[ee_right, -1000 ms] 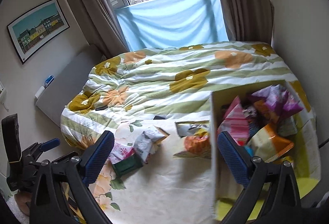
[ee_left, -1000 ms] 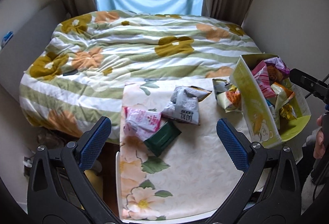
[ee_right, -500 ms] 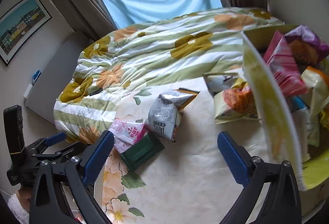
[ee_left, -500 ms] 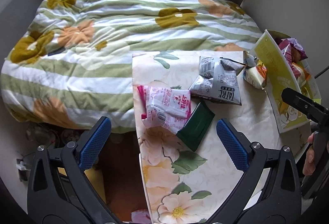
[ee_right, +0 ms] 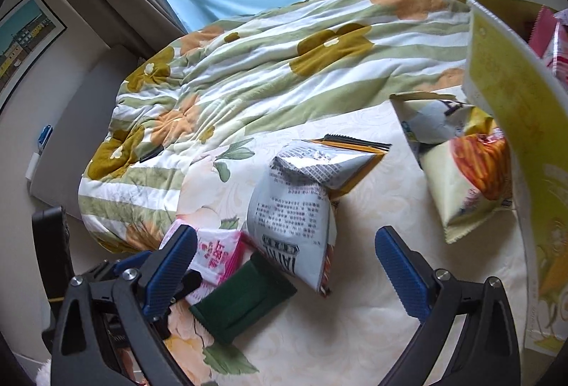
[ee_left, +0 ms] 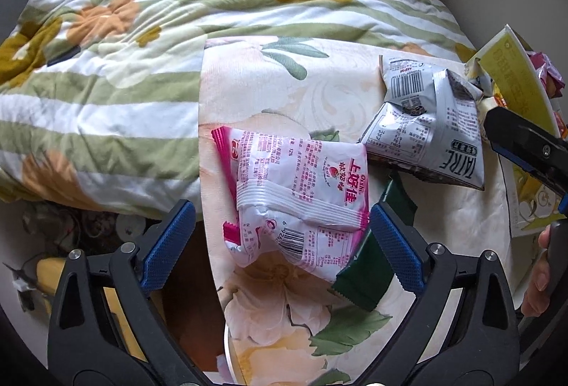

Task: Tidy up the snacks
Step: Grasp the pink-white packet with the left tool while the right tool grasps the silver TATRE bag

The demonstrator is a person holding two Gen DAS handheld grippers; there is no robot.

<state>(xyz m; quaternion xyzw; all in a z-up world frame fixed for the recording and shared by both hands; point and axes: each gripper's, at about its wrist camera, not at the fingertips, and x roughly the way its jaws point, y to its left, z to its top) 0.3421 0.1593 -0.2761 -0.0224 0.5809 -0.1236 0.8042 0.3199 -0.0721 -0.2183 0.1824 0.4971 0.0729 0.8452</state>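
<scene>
Here, the pink pack (ee_left: 301, 205) lies on the flowered worktop (ee_left: 458, 244), over a green pack (ee_left: 372, 265) and just beside the grey bag (ee_left: 426, 134).
The left hand-held gripper (ee_left: 280, 244) hangs released above it, its jaws having just narrowed slightly with nothing pinched yet; closing now could catch the green pack too, or crumple the puffy, slippery pink film. The right hand-held gripper (ee_right: 284, 265) is released too, empty, near the yellow box (ee_right: 504, 95).

Right of the silver bag (ee_right: 294, 208), bare surface (ee_right: 372, 194) leaves a lane (open to the near edge); beyond it the yellow box (ee_right: 514, 123) walls off passage.
</scene>
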